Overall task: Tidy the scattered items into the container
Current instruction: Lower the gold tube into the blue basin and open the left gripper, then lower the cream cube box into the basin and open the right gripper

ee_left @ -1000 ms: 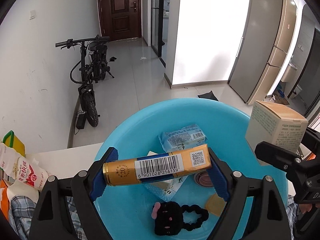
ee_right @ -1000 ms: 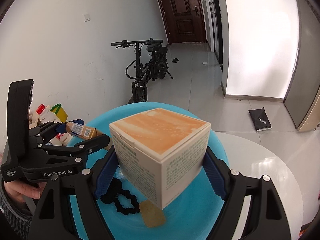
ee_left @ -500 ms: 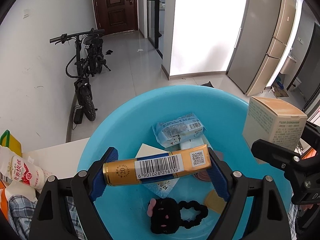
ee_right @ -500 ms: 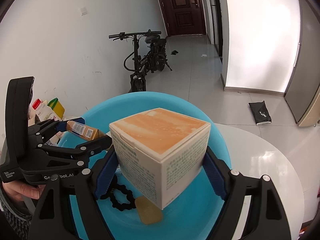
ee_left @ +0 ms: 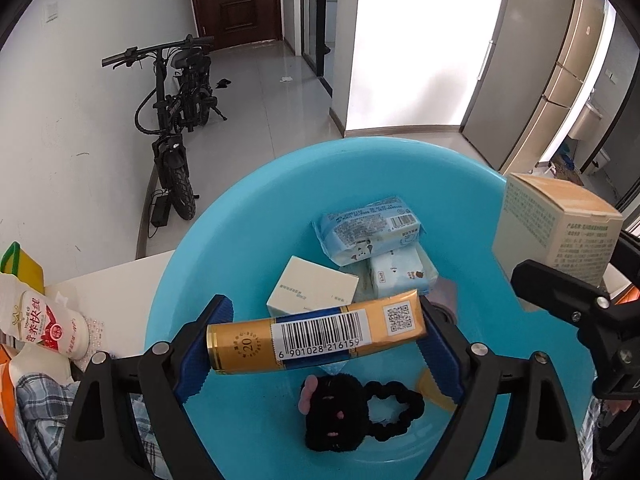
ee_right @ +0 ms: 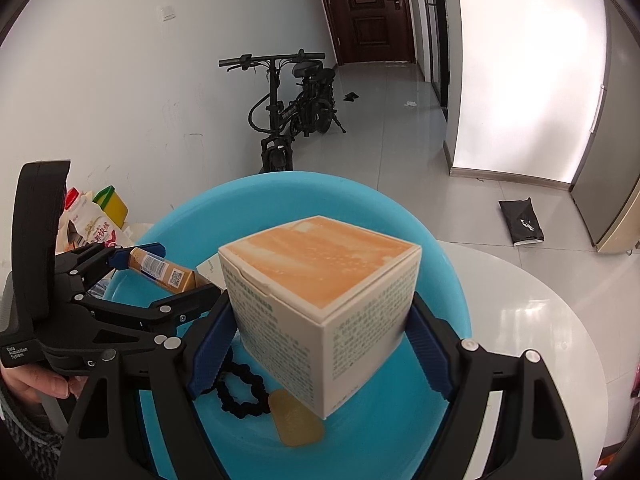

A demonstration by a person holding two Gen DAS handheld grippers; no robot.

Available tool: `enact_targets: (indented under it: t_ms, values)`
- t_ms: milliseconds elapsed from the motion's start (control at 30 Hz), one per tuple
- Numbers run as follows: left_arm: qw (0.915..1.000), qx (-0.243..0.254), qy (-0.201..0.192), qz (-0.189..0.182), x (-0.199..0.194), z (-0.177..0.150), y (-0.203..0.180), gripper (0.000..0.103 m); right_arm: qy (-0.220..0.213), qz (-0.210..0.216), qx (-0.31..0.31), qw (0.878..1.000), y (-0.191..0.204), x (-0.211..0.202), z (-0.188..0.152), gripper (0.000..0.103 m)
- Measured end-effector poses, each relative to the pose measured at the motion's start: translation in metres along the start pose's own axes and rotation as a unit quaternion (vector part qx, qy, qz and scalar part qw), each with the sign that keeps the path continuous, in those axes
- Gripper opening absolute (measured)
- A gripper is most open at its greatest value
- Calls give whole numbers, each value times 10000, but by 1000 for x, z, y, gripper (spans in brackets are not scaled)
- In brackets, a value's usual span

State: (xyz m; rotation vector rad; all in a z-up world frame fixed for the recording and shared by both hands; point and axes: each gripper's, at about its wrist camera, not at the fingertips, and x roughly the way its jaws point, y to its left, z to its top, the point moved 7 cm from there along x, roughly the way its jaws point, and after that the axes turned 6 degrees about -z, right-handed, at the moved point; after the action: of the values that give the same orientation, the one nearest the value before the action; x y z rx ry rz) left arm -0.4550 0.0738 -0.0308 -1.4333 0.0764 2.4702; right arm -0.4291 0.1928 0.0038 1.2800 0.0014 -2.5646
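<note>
White table (ee_right: 532,312), one basin (ee_left: 260,200): left gripper (ee_left: 316,336) releasing one tube (ee_left: 316,334), right gripper (ee_right: 320,336) clamping one box (ee_right: 320,280).

Two wrist views, both tilted down over the blue basin (ee_left: 248,216)

The basin is looked into from close above by each fisheye, along its own fingers; the hallway with the parked bike (ee_right: 296,108) is faced beyond, and basin, bike and dark door (ee_left: 236,0) are shared by both.

left gripper (ee_left: 316,336) lower over basin (ee_left: 248,208), jaws opening
</note>
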Motion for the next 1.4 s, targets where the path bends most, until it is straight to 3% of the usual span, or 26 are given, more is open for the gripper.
enact_targets:
  t_ms: [267,600,800,900,1233,1400]
  values:
    - [9999,29,24,-102,-8,-7,-2,91,9,13,-39,10000,4,-1,0,80]
    - [9993,155,-350,6,-35,-13,-8,91,-27,-12,-58,10000,8,-10,-1,80]
    - [9970,-185,-591,-466,-53,-18,-5,91,-86,-4,-97,9999,14,-18,1,80]
    - [9972,-23,-658,-342,-59,-18,-6,102,-106,-8,-122,9999,16,-22,2,80]
    - [9967,-64,-775,-219,-66,-16,-4,103,-67,-51,-137,9999,16,-16,3,80]
    - [9978,23,-630,-203,-58,-19,-5,103,-33,-193,-285,9994,17,-8,1,80]
